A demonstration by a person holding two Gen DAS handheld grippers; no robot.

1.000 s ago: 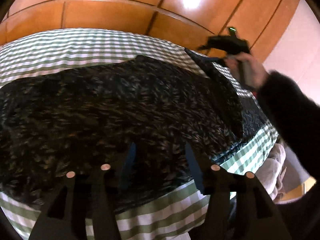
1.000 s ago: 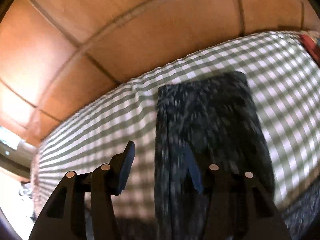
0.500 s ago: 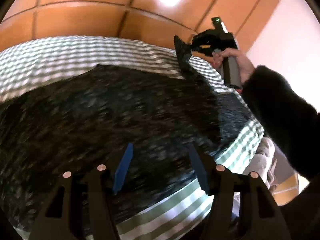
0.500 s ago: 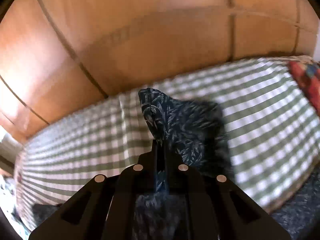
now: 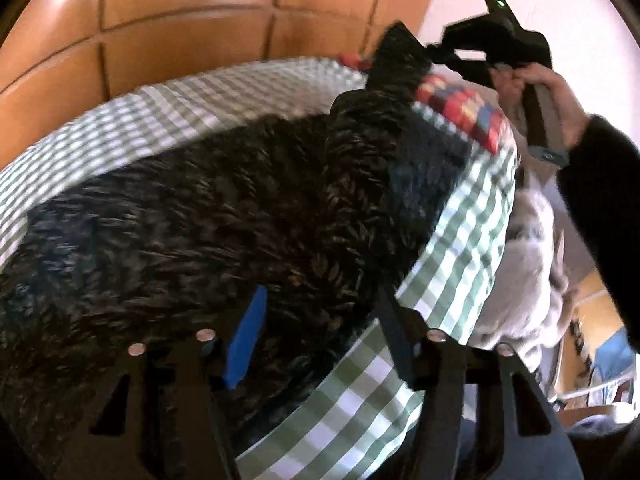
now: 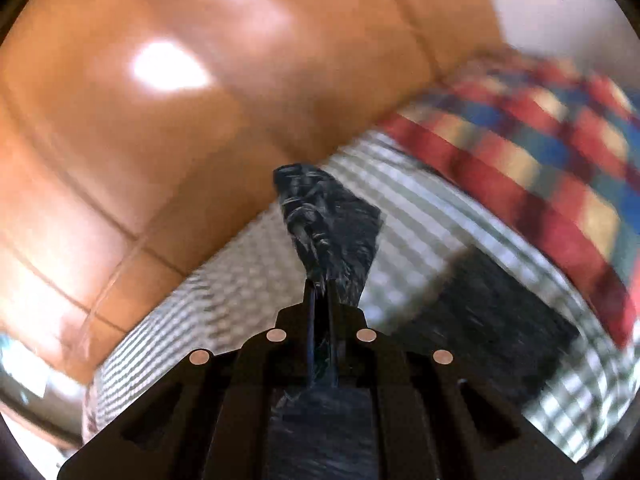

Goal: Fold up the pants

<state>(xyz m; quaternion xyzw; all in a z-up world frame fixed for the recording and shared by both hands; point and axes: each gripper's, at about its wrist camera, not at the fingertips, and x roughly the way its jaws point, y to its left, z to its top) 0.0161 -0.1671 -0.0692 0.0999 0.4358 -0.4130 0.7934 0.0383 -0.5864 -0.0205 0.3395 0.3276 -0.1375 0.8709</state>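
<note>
We see one pair of dark, leaf-patterned fabric pants [image 5: 224, 216] spread on the green-and-white checked bed [image 5: 452, 264], their long axis running from lower left to upper right in the left wrist view. Our right tool [image 6: 319, 280] is pressed together, pinching a corner of the pants, lifted above the bed. Our left tool [image 5: 320, 320] hovers over the cloth, its jaws closing, nothing gripped. One red-and-blue checked pillow [image 6: 540, 152] lies beyond.

A home bedroom; a bed [image 5: 460, 248] in green check sheet, a plaid pillow [image 6: 540, 152], wood panelling [image 5: 180, 48] behind.
</note>
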